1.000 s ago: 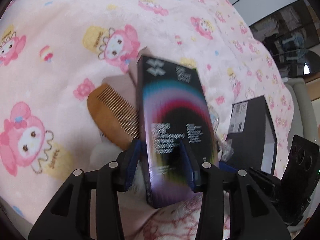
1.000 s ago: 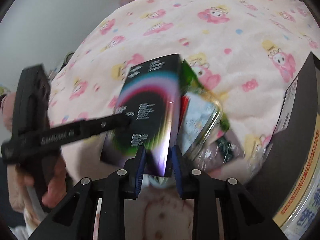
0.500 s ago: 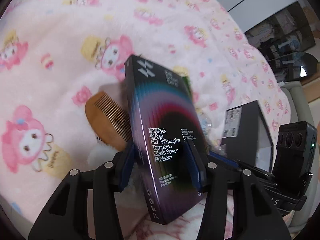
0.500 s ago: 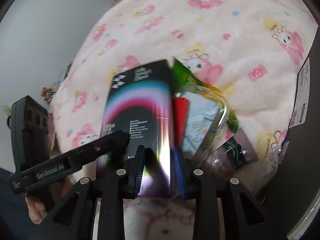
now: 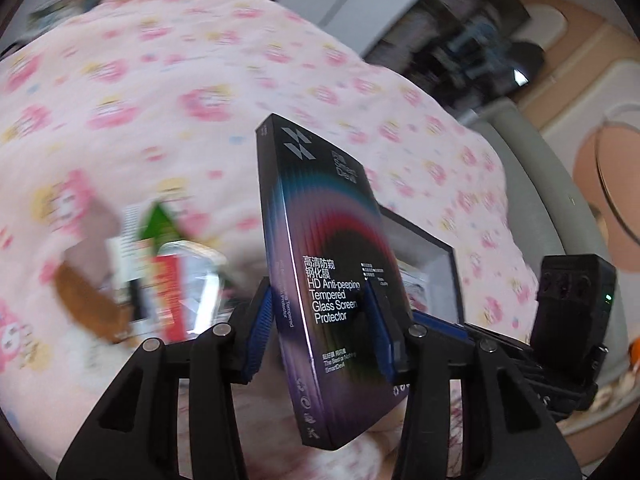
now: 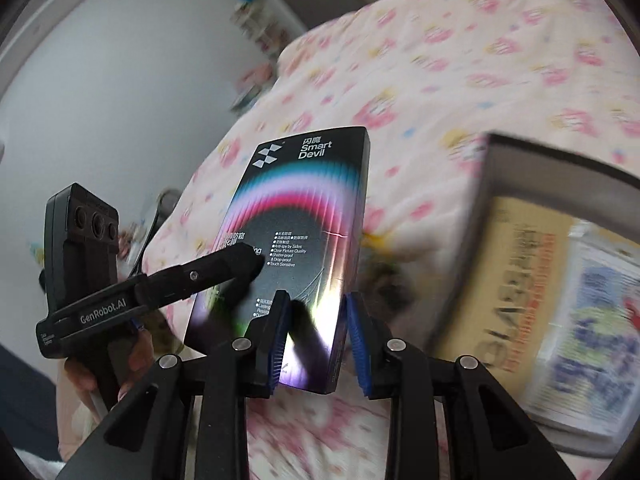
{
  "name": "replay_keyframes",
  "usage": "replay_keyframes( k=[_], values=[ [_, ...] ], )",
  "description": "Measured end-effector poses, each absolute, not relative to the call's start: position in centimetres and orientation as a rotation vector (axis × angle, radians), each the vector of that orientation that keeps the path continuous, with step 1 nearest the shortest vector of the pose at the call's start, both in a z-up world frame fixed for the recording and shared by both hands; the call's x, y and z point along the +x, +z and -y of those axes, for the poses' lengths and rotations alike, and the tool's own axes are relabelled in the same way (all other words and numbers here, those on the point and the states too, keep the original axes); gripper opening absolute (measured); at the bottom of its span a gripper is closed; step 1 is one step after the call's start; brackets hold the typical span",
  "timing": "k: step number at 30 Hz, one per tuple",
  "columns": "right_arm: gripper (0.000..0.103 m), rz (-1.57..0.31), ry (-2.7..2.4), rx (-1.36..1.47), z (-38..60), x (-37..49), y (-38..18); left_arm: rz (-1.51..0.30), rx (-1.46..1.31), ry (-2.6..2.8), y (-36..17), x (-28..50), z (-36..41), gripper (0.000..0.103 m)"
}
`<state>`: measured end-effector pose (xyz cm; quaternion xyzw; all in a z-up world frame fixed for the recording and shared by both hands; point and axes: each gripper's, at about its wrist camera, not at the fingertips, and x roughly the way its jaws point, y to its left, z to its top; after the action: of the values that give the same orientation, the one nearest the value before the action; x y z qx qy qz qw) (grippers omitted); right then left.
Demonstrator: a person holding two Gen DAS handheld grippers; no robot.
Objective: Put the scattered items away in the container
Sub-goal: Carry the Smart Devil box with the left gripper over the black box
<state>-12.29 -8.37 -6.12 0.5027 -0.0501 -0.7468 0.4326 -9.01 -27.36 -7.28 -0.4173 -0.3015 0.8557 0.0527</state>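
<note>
Left gripper: clamped on the screen protector box, centre frame.
Right gripper: clamped on the same box's lower edge.

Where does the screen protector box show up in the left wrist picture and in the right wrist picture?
Left wrist view: the screen protector box stands centre frame, edge-on and tilted, between the left gripper pads.
Right wrist view: the box sits centre-left, printed face showing, its lower end between the right gripper pads; the left gripper's finger crosses its face.
Shared landmark: the pink cartoon-print blanket behind it.
</note>
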Motion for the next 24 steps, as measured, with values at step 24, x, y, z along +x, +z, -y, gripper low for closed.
replay_keyframes(
  k=[24],
  values=[
    [0.025, 0.171, -2.002, 1.582, -7.0, -19.3, -17.6, 0.662, -1.731, 2.161, -19.0, -20.4, 10.9, 0.045]
  ],
)
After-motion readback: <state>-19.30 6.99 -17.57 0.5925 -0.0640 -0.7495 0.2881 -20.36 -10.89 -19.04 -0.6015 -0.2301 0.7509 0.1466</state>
